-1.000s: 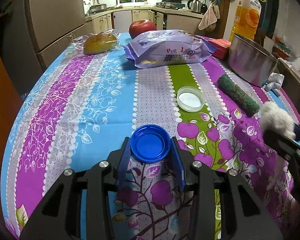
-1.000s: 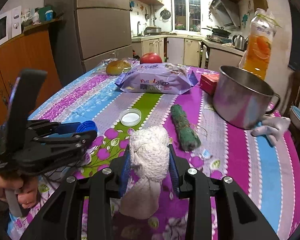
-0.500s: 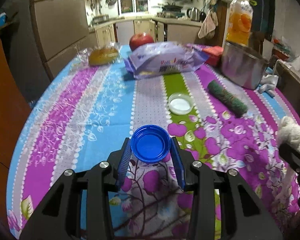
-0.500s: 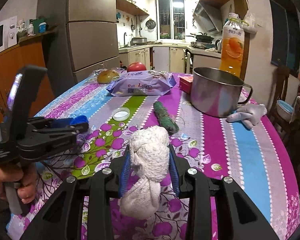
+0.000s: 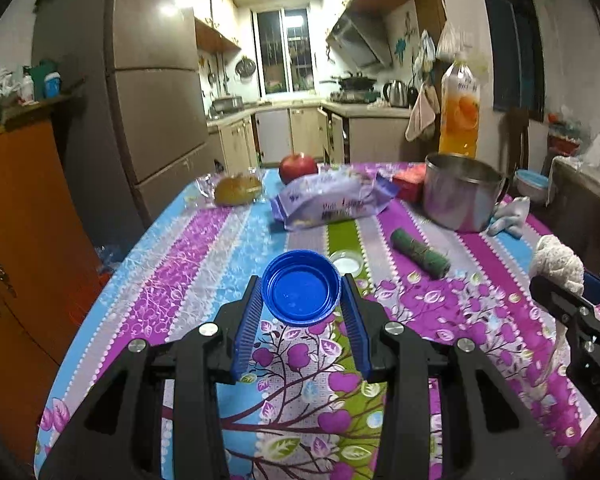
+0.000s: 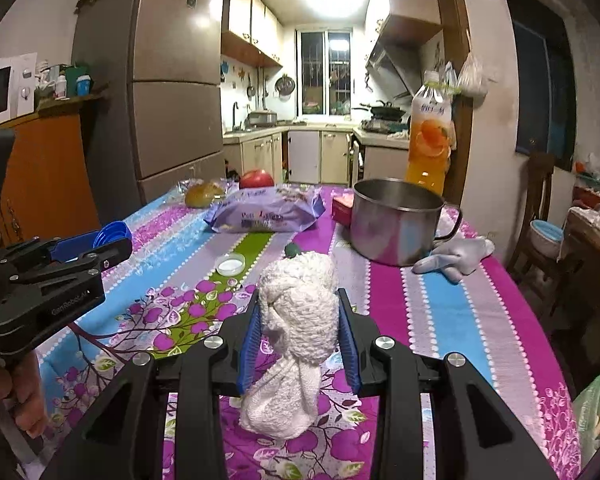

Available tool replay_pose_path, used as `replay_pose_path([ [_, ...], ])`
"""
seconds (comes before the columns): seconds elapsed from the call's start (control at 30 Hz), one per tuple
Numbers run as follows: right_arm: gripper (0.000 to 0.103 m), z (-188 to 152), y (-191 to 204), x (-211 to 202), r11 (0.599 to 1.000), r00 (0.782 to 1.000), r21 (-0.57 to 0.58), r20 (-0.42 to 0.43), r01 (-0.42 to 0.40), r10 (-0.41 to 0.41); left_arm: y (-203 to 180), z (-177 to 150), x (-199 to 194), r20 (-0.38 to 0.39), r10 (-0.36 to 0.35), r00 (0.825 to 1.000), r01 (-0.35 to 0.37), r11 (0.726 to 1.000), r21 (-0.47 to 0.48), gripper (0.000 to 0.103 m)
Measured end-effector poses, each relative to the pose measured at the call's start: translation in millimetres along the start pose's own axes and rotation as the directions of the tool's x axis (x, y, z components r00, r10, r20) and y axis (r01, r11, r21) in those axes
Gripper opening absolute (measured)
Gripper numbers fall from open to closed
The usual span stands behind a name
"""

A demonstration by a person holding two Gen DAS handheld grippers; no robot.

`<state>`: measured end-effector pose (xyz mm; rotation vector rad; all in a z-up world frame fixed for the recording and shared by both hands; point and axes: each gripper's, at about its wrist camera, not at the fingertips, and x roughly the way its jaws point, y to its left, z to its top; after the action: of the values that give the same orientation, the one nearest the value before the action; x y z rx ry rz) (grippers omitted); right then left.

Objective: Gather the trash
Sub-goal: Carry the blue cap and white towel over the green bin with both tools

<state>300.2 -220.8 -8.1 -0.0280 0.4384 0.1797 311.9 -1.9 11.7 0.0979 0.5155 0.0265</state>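
Observation:
My left gripper (image 5: 301, 295) is shut on a blue plastic cap (image 5: 300, 287), held above the near part of the flowered tablecloth (image 5: 204, 264). My right gripper (image 6: 298, 312) is shut on a crumpled white cloth wad (image 6: 296, 320), whose tail hangs below the pads. In the right wrist view the left gripper (image 6: 112, 242) with the blue cap (image 6: 112, 234) shows at the left edge, a hand (image 6: 24, 392) under it. In the left wrist view the white cloth wad (image 5: 556, 264) shows at the right edge. A small white lid (image 5: 346, 262) and a green roll (image 5: 420, 254) lie on the table.
Further back stand a steel pot (image 6: 396, 220), a purple snack bag (image 6: 264, 214), a red box (image 5: 410, 180), a red apple (image 5: 298, 166), a wrapped bun (image 5: 238, 194) and an orange juice bottle (image 6: 430, 136). A grey glove (image 6: 454, 258) lies by the pot. A green bag (image 6: 596, 412) shows at lower right.
Both grippers have risen and tilted up, each keeping its load. The table looks farther below and more of the kitchen shows.

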Motion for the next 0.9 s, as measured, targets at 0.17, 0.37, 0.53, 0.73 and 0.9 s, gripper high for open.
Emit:
replay_pose_path([
  [0.17, 0.036, 2, -3, -23, 1.0, 0.999, 0.004, 0.034, 0.006, -0.007, -12, -1, -22, 0.029, -0.025, 0.999, 0.025, 1.0, 0.006, 0.038],
  [0.37, 0.036, -1, -11, -49, 1.0, 0.999, 0.017, 0.033, 0.027, -0.027, -30, -2, -43, 0.042, -0.058, 0.997, 0.057, 0.998, 0.013, 0.038],
  [0.53, 0.036, -6, -22, -69, 0.998, 0.998, 0.037, 0.024, 0.05, -0.051, -46, -1, -56, 0.048, -0.082, 0.995, 0.081, 0.996, 0.022, 0.038],
  [0.73, 0.036, -9, -35, -93, 0.995, 0.996, 0.063, 0.042, 0.074, -0.077, -64, -1, -71, 0.058, -0.098, 0.993, 0.096, 0.995, 0.035, 0.038],
  [0.9, 0.036, -10, -48, -115, 0.992, 0.993, 0.079, 0.063, 0.096, -0.101, -81, -2, -81, 0.059, -0.123, 0.991, 0.12, 0.991, 0.051, 0.038],
])
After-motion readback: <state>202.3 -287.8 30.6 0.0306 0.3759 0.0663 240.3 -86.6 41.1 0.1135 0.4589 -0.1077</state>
